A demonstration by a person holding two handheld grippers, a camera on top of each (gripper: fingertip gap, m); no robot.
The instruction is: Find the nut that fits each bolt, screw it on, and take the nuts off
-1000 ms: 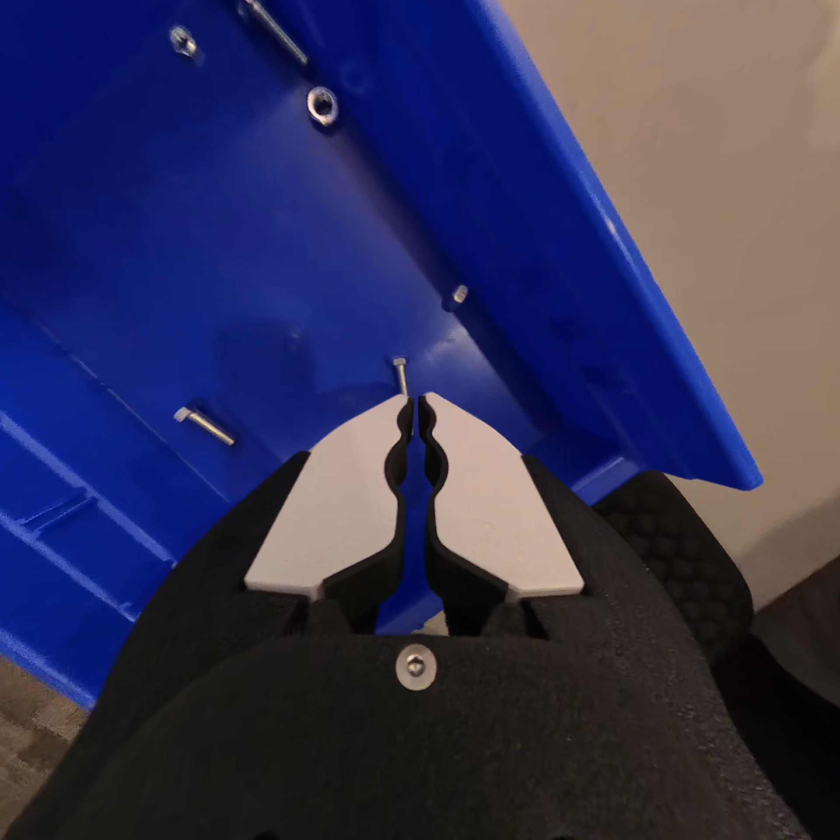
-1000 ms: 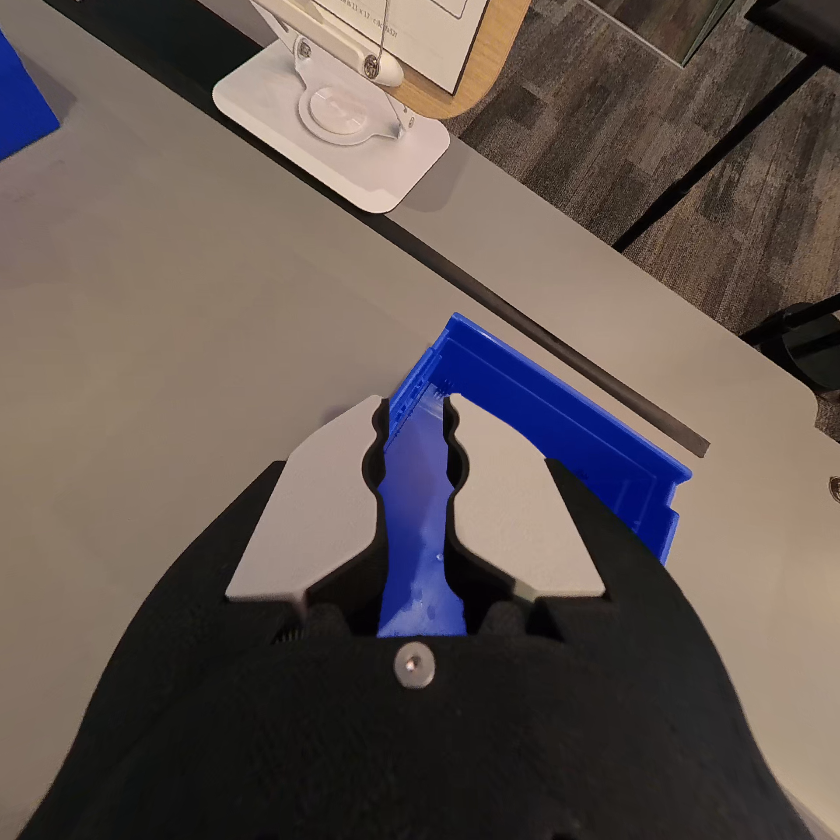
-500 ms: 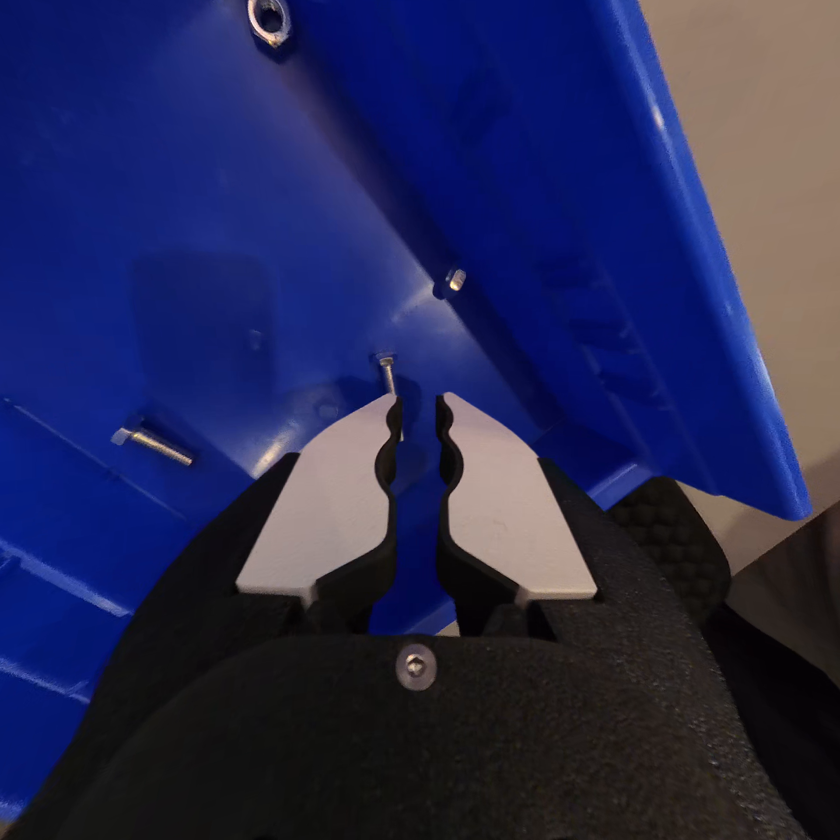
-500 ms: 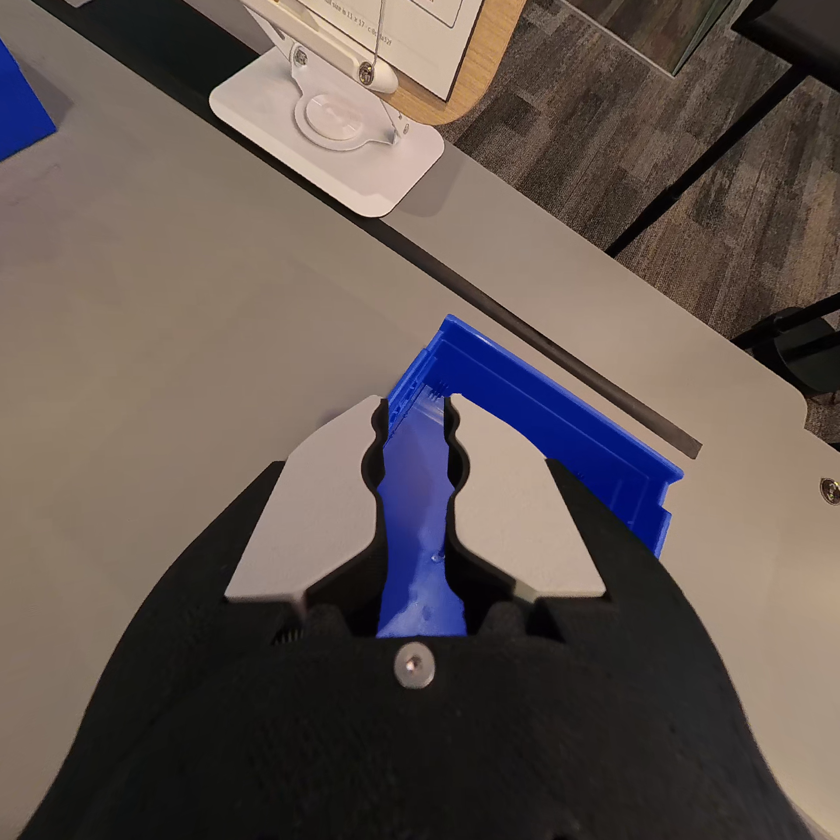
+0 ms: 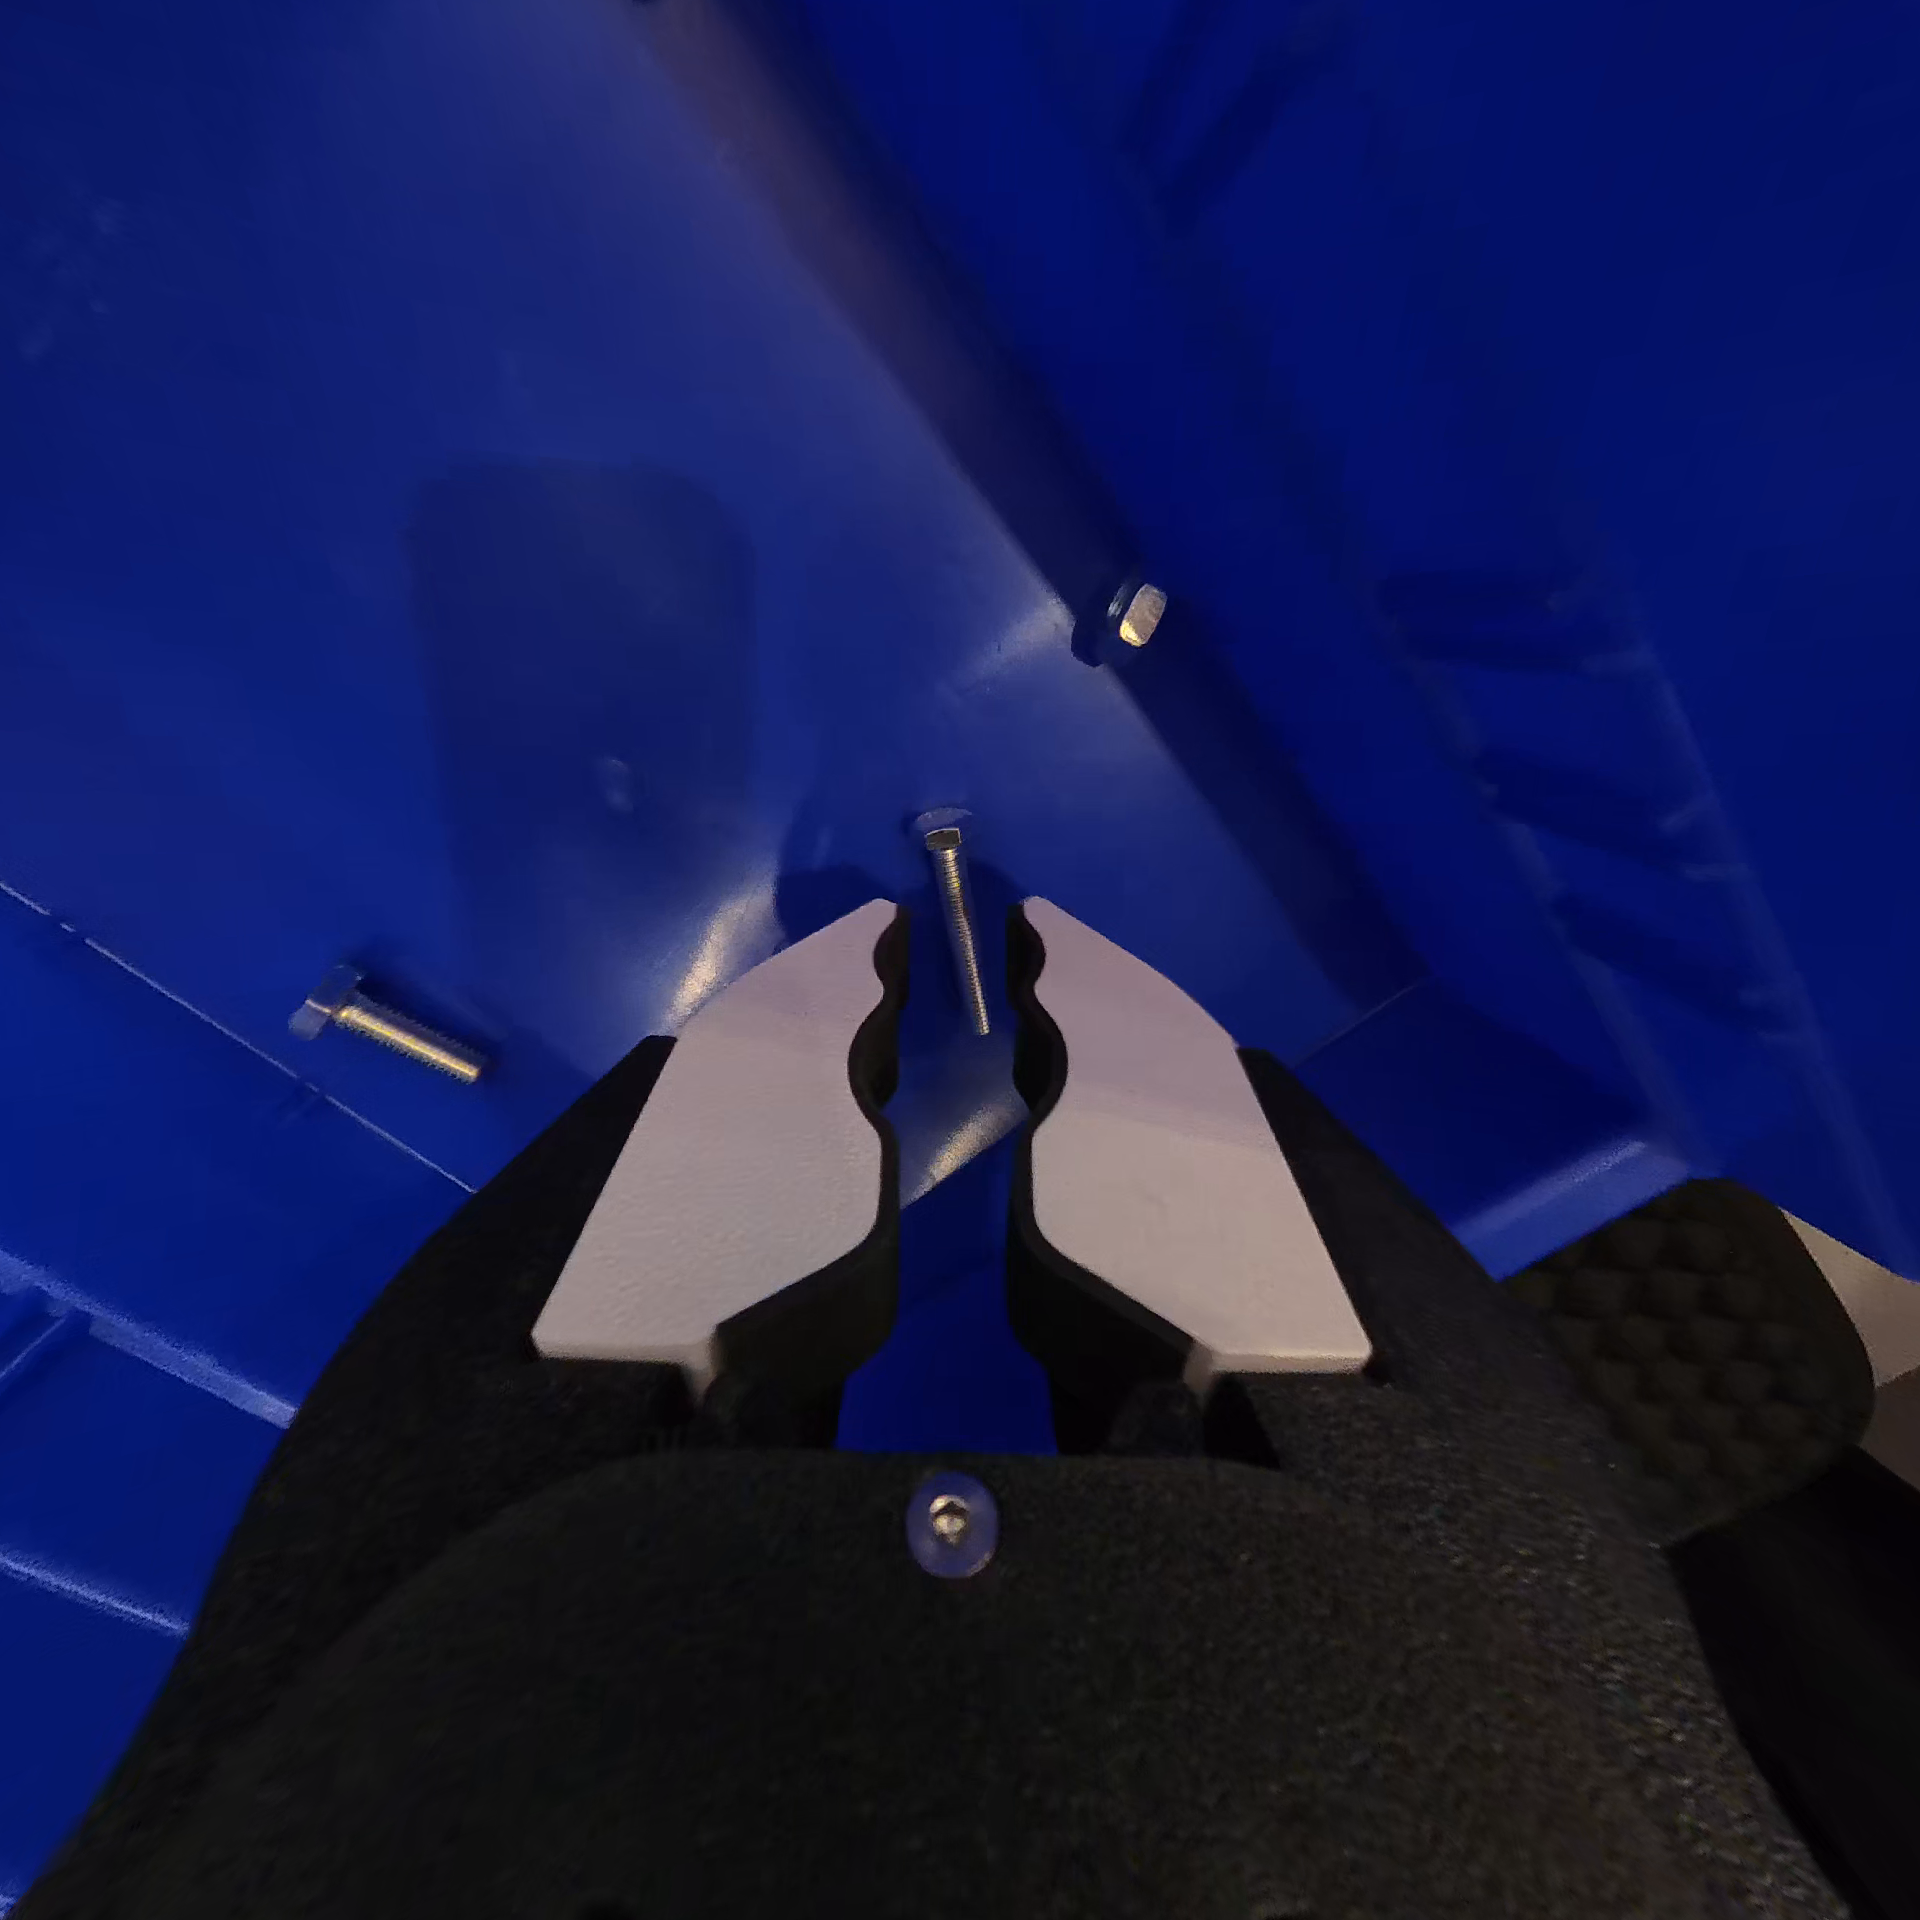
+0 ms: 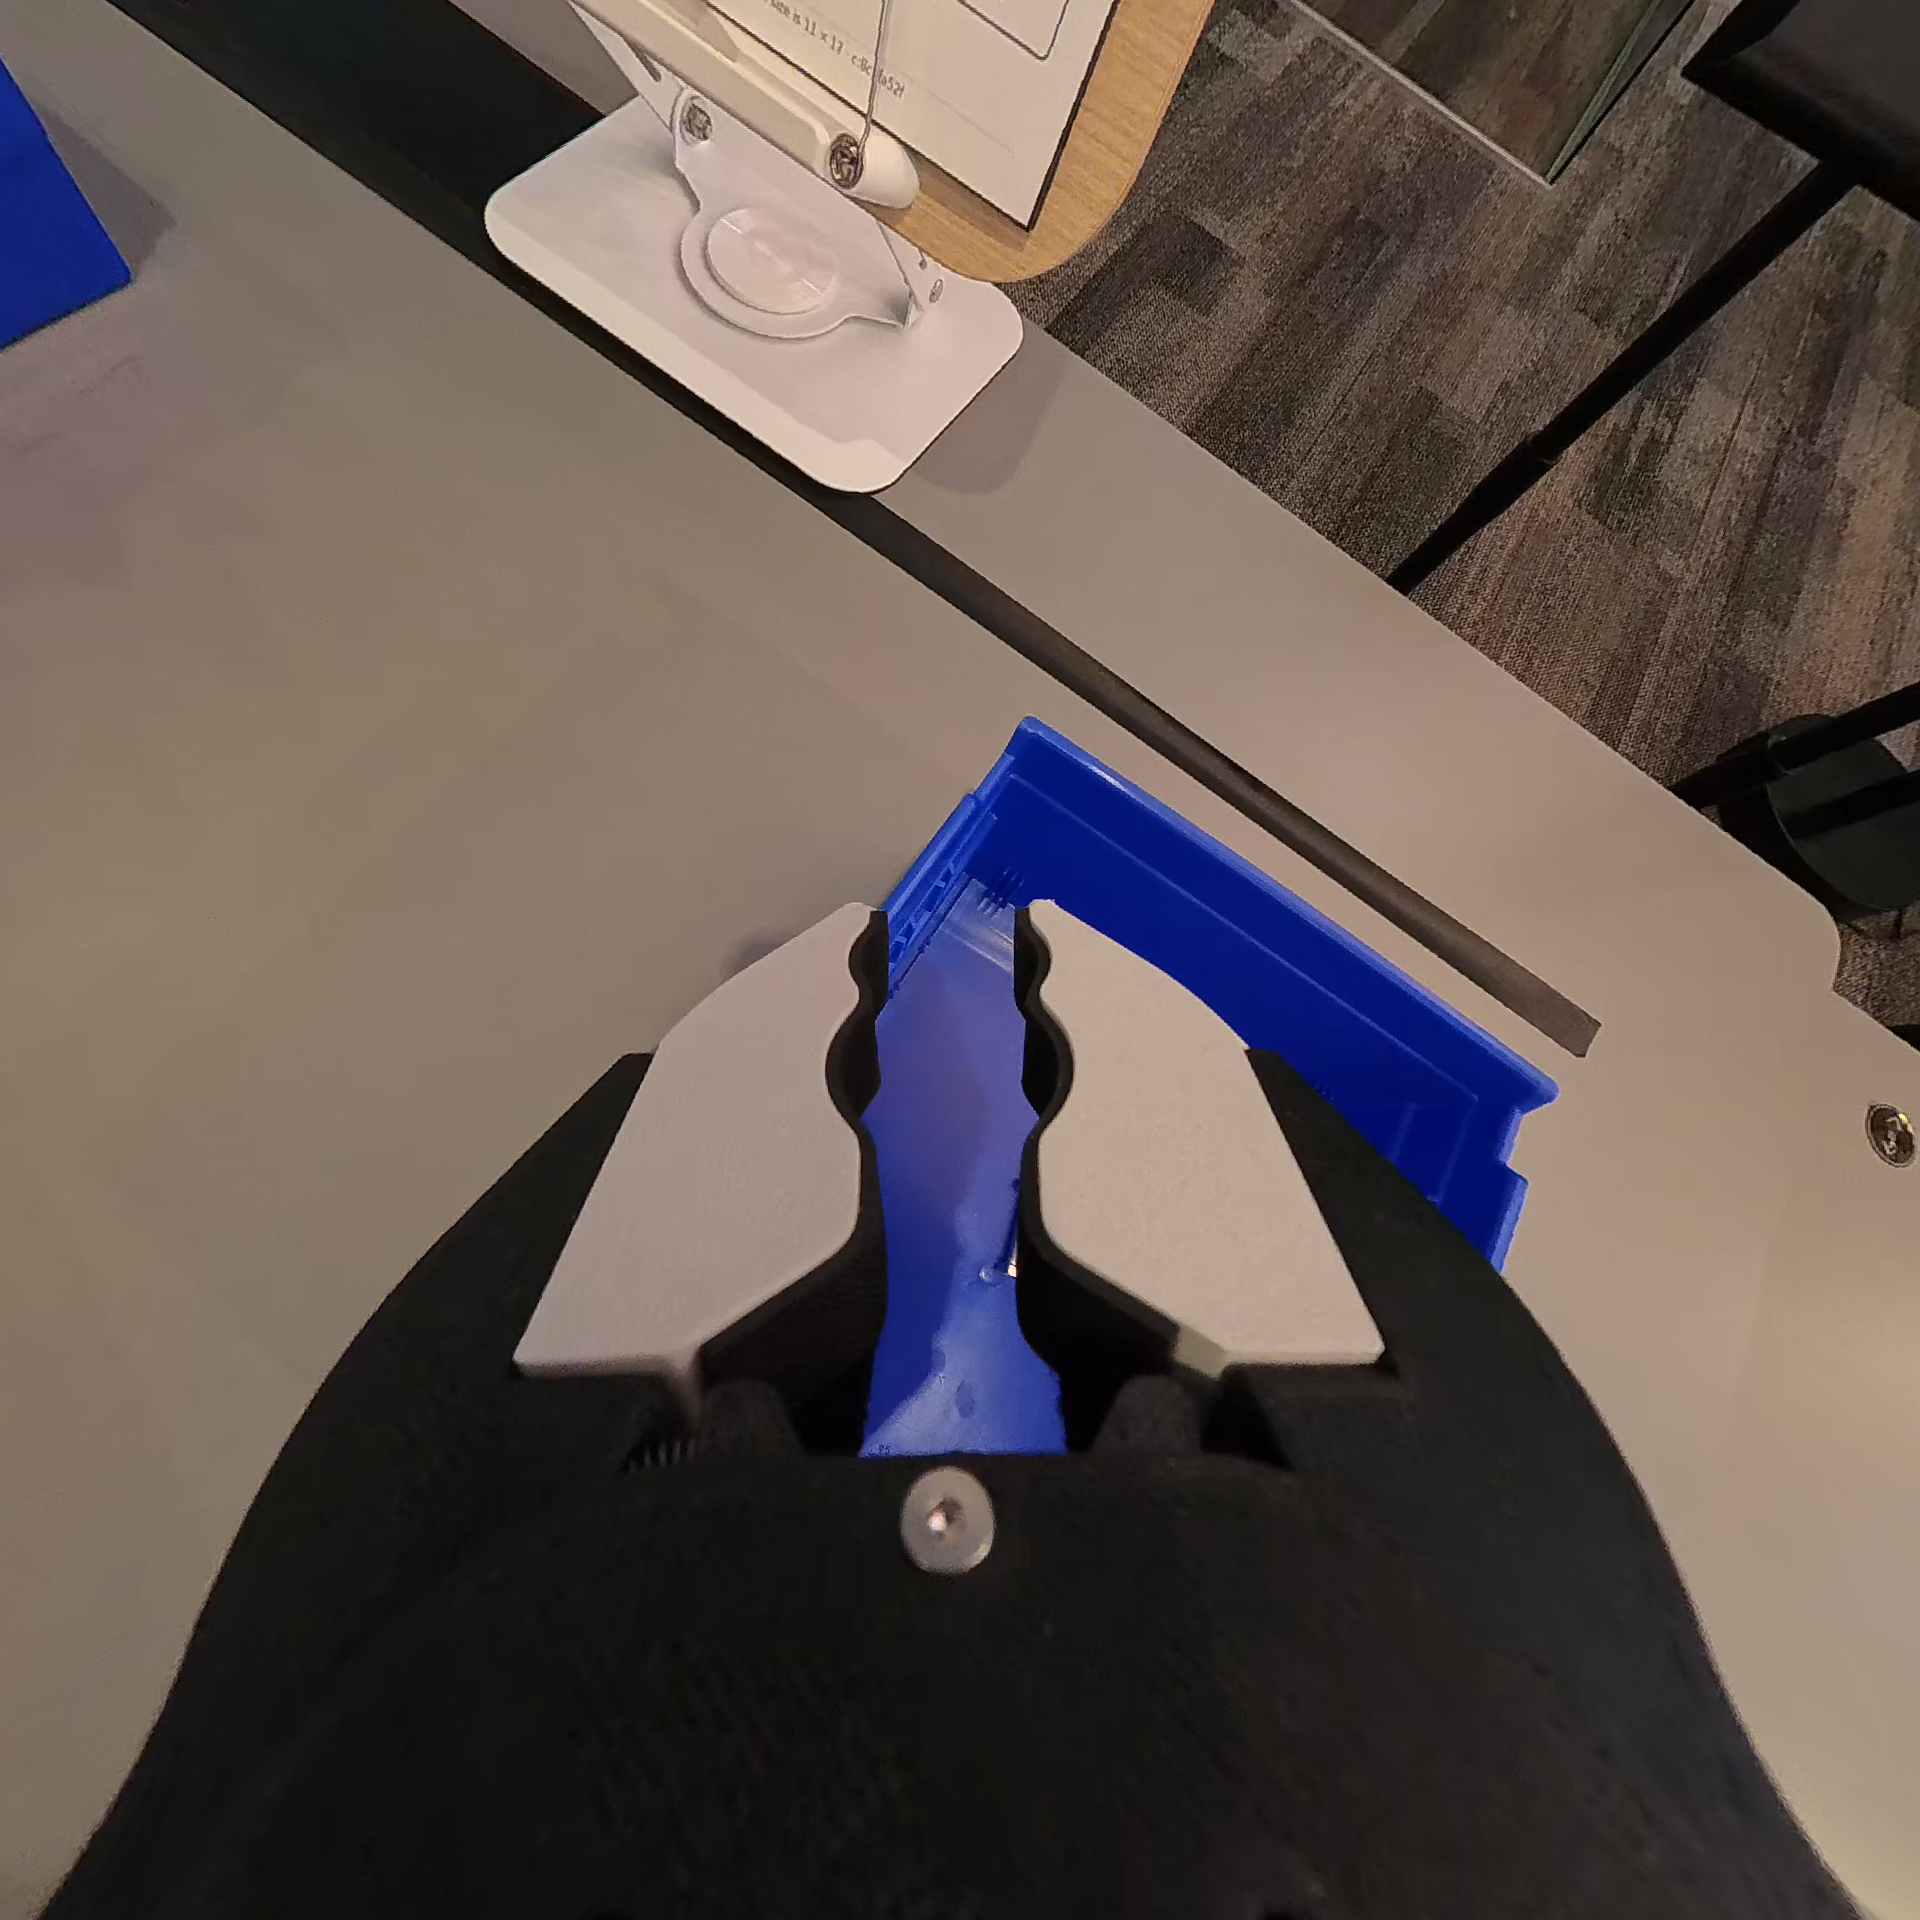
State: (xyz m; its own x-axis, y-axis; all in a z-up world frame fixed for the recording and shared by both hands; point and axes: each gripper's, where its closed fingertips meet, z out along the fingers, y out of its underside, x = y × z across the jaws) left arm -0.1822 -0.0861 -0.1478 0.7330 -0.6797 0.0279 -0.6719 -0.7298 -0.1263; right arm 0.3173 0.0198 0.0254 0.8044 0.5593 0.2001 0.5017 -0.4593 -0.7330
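Note:
In the left wrist view my left gripper [image 5: 961,906] is open, low inside a blue bin [image 5: 1351,312]. A thin long bolt [image 5: 958,925] lies on the bin floor with its shaft between my fingertips, untouched. A thicker short bolt [image 5: 390,1029] lies to the left. A small hex piece [image 5: 1138,627] sits where the floor meets the right wall. In the right wrist view my right gripper [image 6: 951,909] stands with its jaws a little apart, closed on the side wall of a blue bin [image 6: 1247,935] on the grey table [image 6: 416,727].
A white stand [image 6: 758,301] holding a board sits at the table's far edge. A corner of another blue bin [image 6: 42,208] shows at far left. A black honeycomb-patterned part [image 5: 1683,1340] sits outside the bin's near right corner. Dark floor lies beyond the table. My hands' fingertips stand some 55 centimetres from each other. About 5 centimetres separates my left fingertips from the small hex piece [image 5: 1138,627].
My left gripper has opened from shut and moved deeper into the bin, so the thin bolt's shaft now lies between its fingertips. The right gripper has barely moved.

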